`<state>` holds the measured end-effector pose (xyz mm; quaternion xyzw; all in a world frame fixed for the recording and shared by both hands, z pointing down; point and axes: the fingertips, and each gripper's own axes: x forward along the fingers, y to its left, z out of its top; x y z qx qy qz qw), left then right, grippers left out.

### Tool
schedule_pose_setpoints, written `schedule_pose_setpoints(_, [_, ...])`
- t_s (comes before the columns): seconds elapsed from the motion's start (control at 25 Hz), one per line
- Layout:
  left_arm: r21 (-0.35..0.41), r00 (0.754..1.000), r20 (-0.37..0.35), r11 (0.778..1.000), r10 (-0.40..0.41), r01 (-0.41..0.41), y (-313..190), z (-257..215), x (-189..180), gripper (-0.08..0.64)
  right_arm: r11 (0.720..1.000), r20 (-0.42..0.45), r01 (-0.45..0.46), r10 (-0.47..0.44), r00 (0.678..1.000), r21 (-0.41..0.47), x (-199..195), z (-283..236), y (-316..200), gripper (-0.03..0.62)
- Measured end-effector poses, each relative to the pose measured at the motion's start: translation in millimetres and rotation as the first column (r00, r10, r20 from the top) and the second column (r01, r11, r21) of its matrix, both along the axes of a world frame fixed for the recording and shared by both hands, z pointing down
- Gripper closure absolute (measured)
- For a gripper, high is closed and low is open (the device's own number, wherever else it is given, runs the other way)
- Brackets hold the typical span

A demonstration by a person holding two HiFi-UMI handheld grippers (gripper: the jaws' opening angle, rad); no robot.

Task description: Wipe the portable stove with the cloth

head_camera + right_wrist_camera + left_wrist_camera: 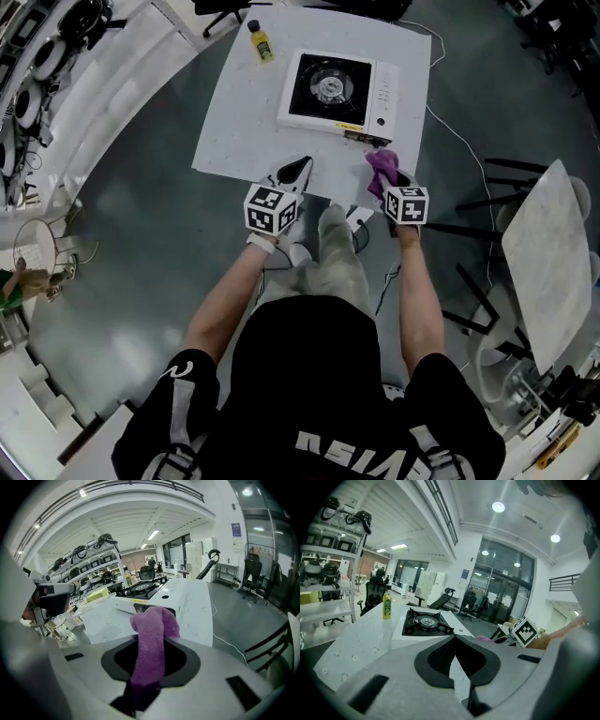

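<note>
Clamped between my right tongs (386, 183) is the purple cloth (154, 620); its free end bunches up past the tips and points at the portable stove (336, 89). That stove sits on the white worktop (244, 122), ahead of both my hands and towards its far right part. Its long axis runs from side to side in front of me, with the black burner grate (328, 86) on the left and the white control strip on the right. The cloth hangs over the worktop's near edge, just beside the stove's near right corner, so I judge the right hand to be the nearer one, needing only a short reach forward and left onto the top. My left tongs (453, 639) are closed tip to tip on nothing, off to the stove's near left. A yellow bottle (261, 42) stands beyond, well apart.
</note>
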<state>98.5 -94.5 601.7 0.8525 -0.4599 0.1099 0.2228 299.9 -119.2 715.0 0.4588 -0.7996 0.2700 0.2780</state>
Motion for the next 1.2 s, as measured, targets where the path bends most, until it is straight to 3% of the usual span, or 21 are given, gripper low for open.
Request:
schedule_pose_setpoints(0.44, [-0.041, 1.0, 0.0, 0.999, -0.008, 0.008, -23, 23, 2, 0.552, 0.995, -0.034, 0.004, -0.007, 0.999, -0.096, -2, 49, -13, 0.491])
schedule_pose_setpoints(0.68, [-0.047, 1.0, 0.004, 0.999, -0.021, 0.022, -27, 26, -7, 0.552, 0.991, -0.016, -0.01, 0.008, 1.0, -0.134, -6, 59, -15, 0.435])
schedule_pose_setpoints(0.92, [-0.029, 0.999, -0.006, 0.999, -0.039, 0.039, -32, 14, -15, 0.552, 0.995, -0.001, -0.024, 0.024, 1.0, -0.102, -6, 40, -21, 0.42])
schedule_pose_setpoints(1.2, [0.014, 0.999, -0.027, 0.999, -0.047, 0.048, -23, -11, -19, 0.552, 0.999, 0.004, -0.042, 0.042, 0.999, -0.002, -6, -8, -24, 0.419])
